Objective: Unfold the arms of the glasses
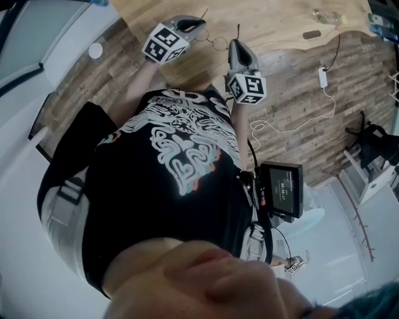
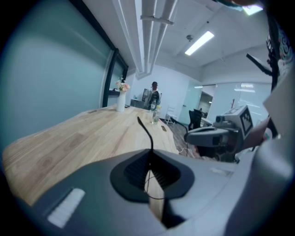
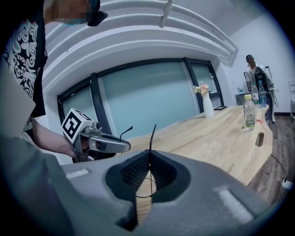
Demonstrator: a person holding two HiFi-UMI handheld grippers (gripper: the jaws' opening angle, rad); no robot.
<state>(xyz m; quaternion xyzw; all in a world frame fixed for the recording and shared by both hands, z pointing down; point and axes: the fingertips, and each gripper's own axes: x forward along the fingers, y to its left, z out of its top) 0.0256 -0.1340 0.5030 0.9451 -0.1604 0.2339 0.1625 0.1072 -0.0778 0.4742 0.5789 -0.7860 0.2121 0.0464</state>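
Wood table (image 2: pixel 69 143) lies below both grippers. Up in the air btw them hang the glasses (image 1: pixel 218 42), frame running side to side. The left gripper (image 2: pixel 150 154) is pinched tight on one thin arm (image 2: pixel 144 126). The right gripper (image 3: pixel 150 156) is pinched tight on the other arm (image 3: pixel 152 131). Both arm tips poke up past the jaws, so pulling the hands apart would prob. open them.

head view: steeply down | gripper views: close along jaws | shared: table (image 1: pixel 274 19)
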